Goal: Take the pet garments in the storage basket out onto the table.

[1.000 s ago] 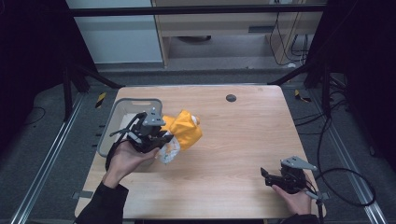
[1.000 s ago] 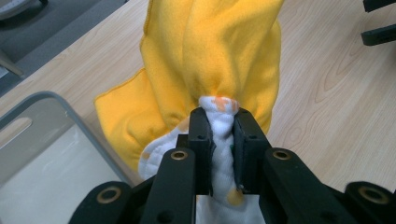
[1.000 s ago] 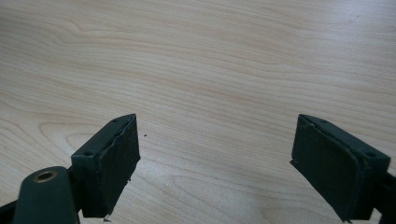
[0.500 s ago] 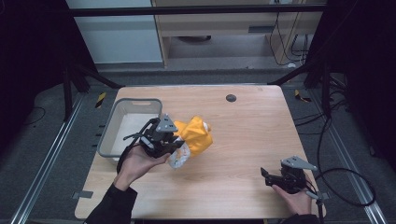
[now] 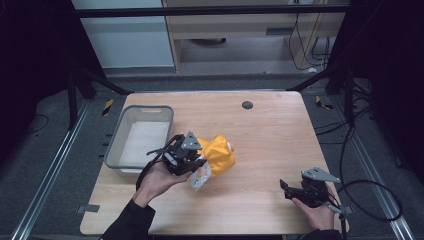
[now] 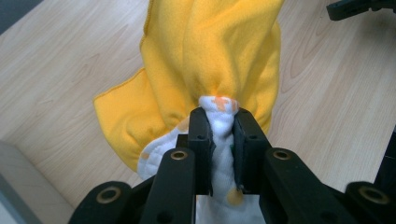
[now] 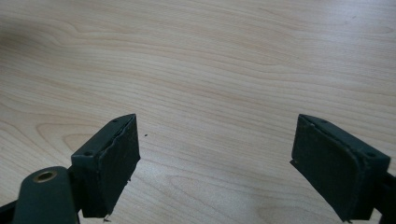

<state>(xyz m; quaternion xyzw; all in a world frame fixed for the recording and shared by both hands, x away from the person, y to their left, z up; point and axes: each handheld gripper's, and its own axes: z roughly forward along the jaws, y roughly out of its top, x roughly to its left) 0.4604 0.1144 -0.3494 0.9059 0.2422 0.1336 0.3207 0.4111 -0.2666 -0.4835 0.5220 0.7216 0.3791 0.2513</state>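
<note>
A lab or workshop: a wooden bench (image 5: 260,150) inside a dark metal frame (image 5: 210,10), loose cables (image 5: 370,195) on grey floor, plain cabinets (image 5: 125,35) behind.

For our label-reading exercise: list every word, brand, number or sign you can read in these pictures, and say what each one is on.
None can be read.
The yellow cloth has orange marks on its white underside, not letters.
The grey bin, the wooden table and both grippers bear no legible text.

The wooden table (image 5: 260,150) is evenly lit from above, while its surroundings are lost in darkness. Shadows are soft. The high view is slightly grainy; nearby jaws are blurred in both gripper views.
</note>
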